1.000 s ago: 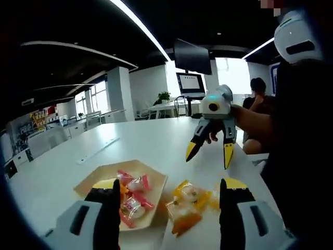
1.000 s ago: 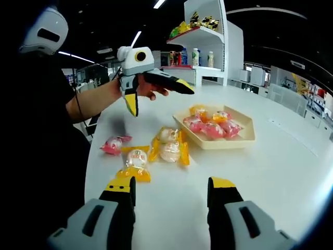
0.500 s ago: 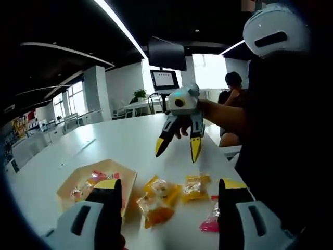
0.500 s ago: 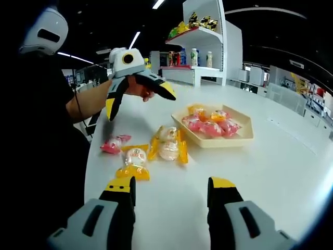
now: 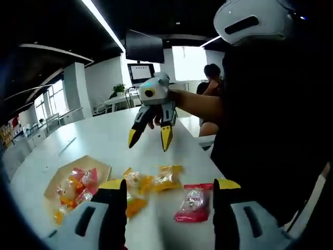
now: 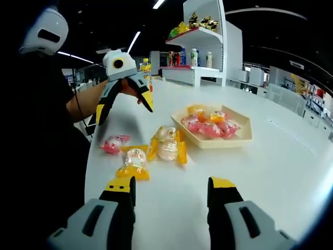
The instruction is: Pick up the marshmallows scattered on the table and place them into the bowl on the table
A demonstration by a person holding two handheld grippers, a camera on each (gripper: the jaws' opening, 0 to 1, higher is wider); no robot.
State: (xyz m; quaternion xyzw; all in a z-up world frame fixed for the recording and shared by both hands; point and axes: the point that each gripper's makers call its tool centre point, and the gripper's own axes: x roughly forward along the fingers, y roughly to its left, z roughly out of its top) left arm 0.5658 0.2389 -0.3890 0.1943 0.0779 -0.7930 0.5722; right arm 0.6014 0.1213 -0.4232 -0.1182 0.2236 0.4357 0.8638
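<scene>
A tan bowl [image 6: 244,136] on the white table holds several pink and yellow wrapped marshmallows; in the left gripper view the bowl [image 5: 101,167] lies at lower left. Loose on the table are a pink-wrapped marshmallow [image 6: 113,144] [image 5: 191,202] and yellow-wrapped ones [image 6: 135,158] [image 6: 167,146] [image 5: 167,176]. My left gripper [image 5: 171,185] [image 6: 124,108] is open and hovers above the table over the pink marshmallow, holding nothing. My right gripper [image 6: 171,183] [image 5: 150,141] is open and empty, held above the table on the near side of the yellow marshmallows.
The person's dark-clothed body [image 5: 270,130] stands at the table edge beside the pink marshmallow. A white shelf with goods [image 6: 200,31] rises behind the table. A monitor [image 5: 144,47] and a seated person [image 5: 210,78] are in the far background.
My left gripper has swung away from the bowl toward the pink marshmallow and tipped its jaws downward. The right gripper has stayed put. The marshmallows lie where they were.
</scene>
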